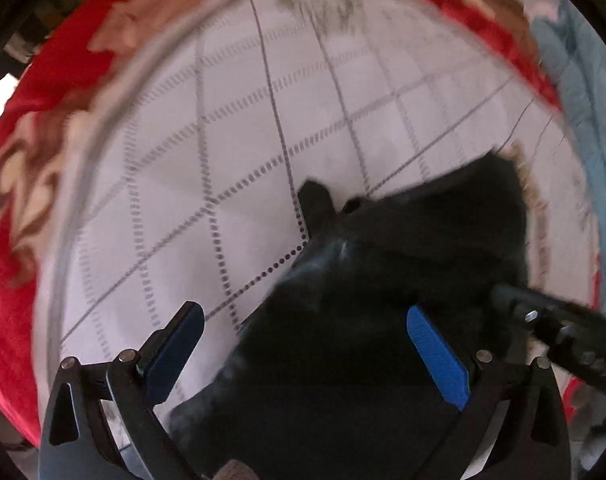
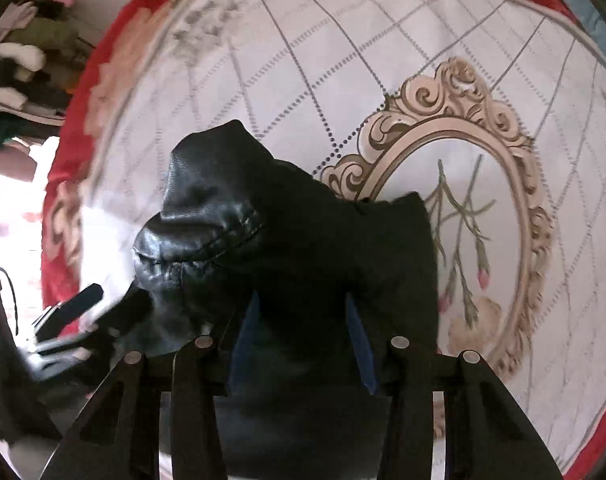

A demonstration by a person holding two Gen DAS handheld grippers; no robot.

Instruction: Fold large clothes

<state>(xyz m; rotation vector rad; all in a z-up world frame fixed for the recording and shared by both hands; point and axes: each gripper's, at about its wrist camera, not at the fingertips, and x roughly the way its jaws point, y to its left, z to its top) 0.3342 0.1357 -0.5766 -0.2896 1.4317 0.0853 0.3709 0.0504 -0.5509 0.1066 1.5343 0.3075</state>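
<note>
A black leather garment [image 2: 287, 240] is pinched by the right gripper [image 2: 303, 340] over the white grid-patterned bedcover [image 1: 231, 128] – the left gripper [image 1: 303, 344] is held spread above it

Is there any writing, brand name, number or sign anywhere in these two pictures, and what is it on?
None can be read in either view.
Black leather garment: no tag or brand shows.
Bedcover: only grid lines, dotted lines and blurred grey marks; the right wrist view adds an ornate oval frame with flowers, no letters.
Left gripper and right gripper: no markings visible.
</note>
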